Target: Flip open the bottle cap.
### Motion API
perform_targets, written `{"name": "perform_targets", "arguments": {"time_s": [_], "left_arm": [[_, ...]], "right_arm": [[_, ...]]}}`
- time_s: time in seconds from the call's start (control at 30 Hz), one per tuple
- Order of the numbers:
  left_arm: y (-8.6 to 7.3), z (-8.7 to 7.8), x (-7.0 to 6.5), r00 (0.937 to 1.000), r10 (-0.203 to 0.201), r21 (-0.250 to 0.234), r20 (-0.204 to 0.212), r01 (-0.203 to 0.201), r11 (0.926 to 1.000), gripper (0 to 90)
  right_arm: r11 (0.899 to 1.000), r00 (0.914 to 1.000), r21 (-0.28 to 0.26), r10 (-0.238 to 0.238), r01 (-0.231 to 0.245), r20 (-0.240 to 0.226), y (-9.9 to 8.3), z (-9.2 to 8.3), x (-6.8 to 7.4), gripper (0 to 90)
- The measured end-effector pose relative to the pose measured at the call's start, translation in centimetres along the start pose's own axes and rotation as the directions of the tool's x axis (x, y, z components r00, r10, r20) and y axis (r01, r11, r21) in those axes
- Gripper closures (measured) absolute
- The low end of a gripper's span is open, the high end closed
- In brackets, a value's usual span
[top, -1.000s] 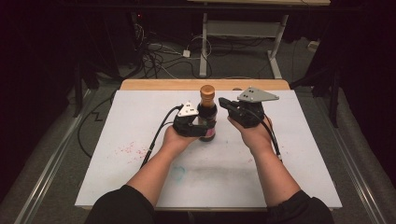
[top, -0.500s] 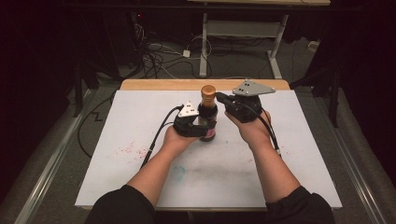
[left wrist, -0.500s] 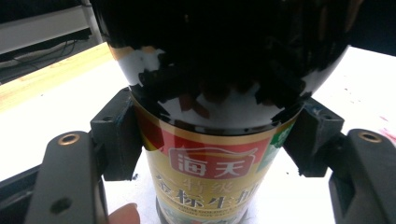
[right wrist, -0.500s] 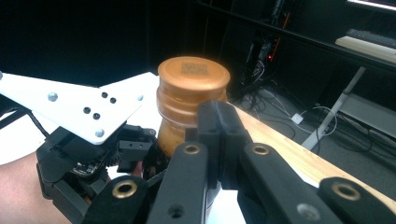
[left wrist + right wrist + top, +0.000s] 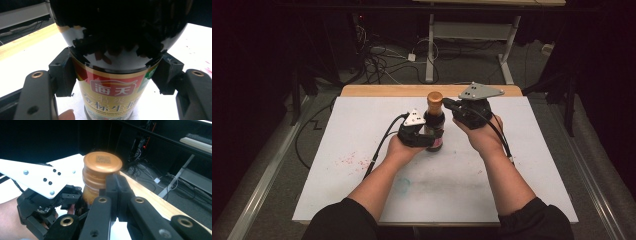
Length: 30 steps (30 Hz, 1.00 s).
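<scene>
Left gripper around upright bottle

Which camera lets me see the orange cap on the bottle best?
The right gripper view: the orange cap sits close up, with its printed top and ribbed side plain. The high view shows the cap small, from above. In the left gripper view, the dark bottle and its label are close, cut off at the top edge.

I see a table with a light wooden edge at the top of the frame, covered by a white sheet with pink specks at its left. A dark sauce bottle stands upright at the sheet's upper middle.
</scene>
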<state>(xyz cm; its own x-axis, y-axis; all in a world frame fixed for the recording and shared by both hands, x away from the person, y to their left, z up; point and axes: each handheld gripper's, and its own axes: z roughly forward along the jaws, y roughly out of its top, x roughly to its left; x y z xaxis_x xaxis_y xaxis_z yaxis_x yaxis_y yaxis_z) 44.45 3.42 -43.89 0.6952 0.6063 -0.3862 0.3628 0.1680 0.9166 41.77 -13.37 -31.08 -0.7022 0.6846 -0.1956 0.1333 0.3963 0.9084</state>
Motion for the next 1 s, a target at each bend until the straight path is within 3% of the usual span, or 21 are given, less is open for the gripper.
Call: {"name": "perform_targets", "arguments": {"time_s": [0.03,0.07,1.0], "left_arm": [[0.0,0.0,0.0,1.0,0.0,0.0,0.0,0.0,1.0,29.2],[0.0,0.48,-0.37,0.9971,-0.075,-0.07,-0.01,0.074,0.9948,29.2],[-0.18,0.55,-0.56,0.998,-0.058,-0.075,-0.025,0.056,0.9957,30.5]], "right_arm": [[1.0,1.0,0.004,-0.005,0.005,0.001,0.08,0.01,0.06,90.0],[1.0,1.0,0.007,-0.008,0.008,0.0,0.14,0.01,0.12,90.0],[0.999,0.9997,0.036,-0.021,0.021,0.009,0.67,0.0,0.32,90.0]]}}
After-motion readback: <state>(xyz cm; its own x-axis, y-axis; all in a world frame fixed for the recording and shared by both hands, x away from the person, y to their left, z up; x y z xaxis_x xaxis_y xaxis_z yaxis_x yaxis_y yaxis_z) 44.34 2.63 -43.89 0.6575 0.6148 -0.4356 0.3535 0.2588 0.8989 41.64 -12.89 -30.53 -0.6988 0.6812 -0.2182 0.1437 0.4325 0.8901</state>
